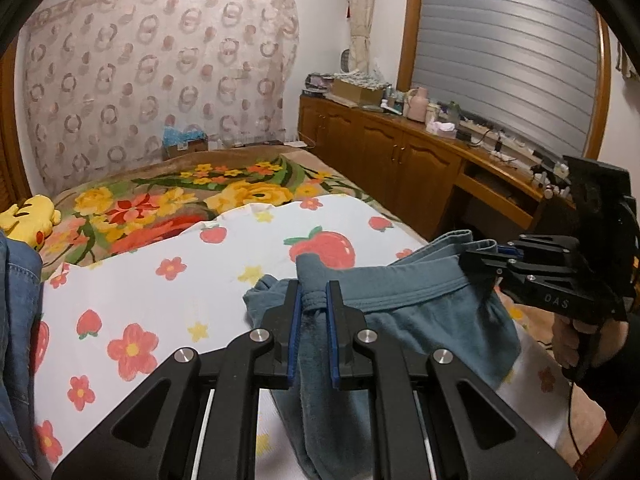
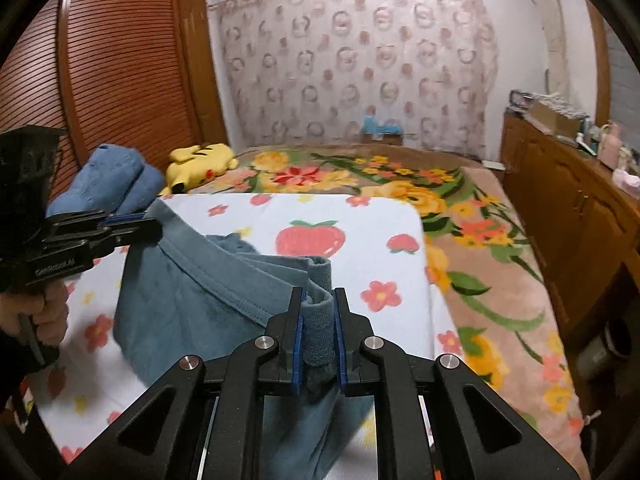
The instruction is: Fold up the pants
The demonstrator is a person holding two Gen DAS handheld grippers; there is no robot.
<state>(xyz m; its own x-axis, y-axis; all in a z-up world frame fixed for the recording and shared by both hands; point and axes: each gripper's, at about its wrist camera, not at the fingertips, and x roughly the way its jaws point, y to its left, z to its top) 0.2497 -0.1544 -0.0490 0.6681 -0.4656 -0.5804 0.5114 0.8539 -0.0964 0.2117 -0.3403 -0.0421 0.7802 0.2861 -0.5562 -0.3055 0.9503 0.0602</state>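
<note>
1. The left hand-held gripper is pinching the waistband of the pants at one end; its blue pads are pressed together on a bunched bit of the band, with cloth hanging down between and below the fingers.
2. The right hand-held gripper is clamped on the other end of the same waistband, a thick roll of the band caught between its pads.
3. The waistband runs between the two grippers as a sagging line, so the long axis of the held edge lies crosswise, from one hand to the other. Each hand is at its own end; neither is nearer the middle.
4. The pants are blue-grey and soft, lifted at the waist. The rest of them hangs below the grippers at the near edge of the bed, over the white sheet with strawberries and flowers.
5. As I judge it, the next move depends on that span: pull the hands apart to draw the band taut, then lay the pants out toward the far edge of the sheet.
6. A yellow plush toy lies well apart, near the far left corner.
</note>
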